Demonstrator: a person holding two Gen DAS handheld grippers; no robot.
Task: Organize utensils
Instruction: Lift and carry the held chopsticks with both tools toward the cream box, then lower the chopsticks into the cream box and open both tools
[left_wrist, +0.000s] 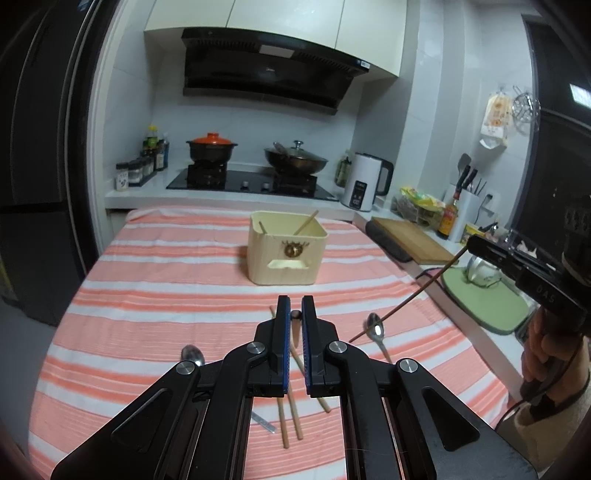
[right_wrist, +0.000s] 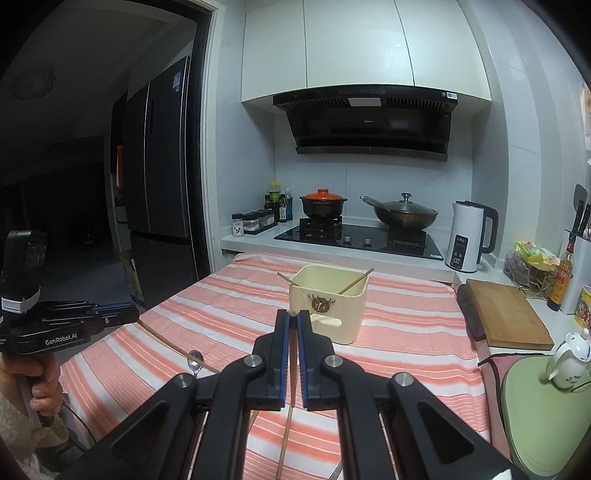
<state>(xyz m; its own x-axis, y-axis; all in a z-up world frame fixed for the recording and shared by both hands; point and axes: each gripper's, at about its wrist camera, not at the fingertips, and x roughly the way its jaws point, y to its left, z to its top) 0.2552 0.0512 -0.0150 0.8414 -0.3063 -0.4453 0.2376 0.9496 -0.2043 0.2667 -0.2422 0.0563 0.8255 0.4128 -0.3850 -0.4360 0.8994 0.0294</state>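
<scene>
A cream utensil holder (left_wrist: 286, 254) (right_wrist: 328, 306) stands on the striped cloth with two chopsticks leaning inside. My left gripper (left_wrist: 295, 306) (right_wrist: 135, 314) is shut on a chopstick (right_wrist: 173, 345), whose end shows between the fingers. My right gripper (right_wrist: 294, 314) (left_wrist: 471, 244) is shut on another chopstick (right_wrist: 286, 428) (left_wrist: 402, 304), which slants down toward the cloth. Both grippers hover above the cloth, short of the holder. Three loose chopsticks (left_wrist: 291, 421) lie under the left gripper. Two metal spoons (left_wrist: 192, 355) (left_wrist: 375, 326) rest on the cloth.
A flat metal piece (left_wrist: 264, 421) lies near the loose chopsticks. Right of the cloth are a wooden cutting board (right_wrist: 506, 314), a green mat (right_wrist: 539, 406) with a white teapot (right_wrist: 567, 360), bottles and a knife block. Behind stand a stove with pots, a kettle (right_wrist: 467, 236) and a fridge (right_wrist: 159, 206).
</scene>
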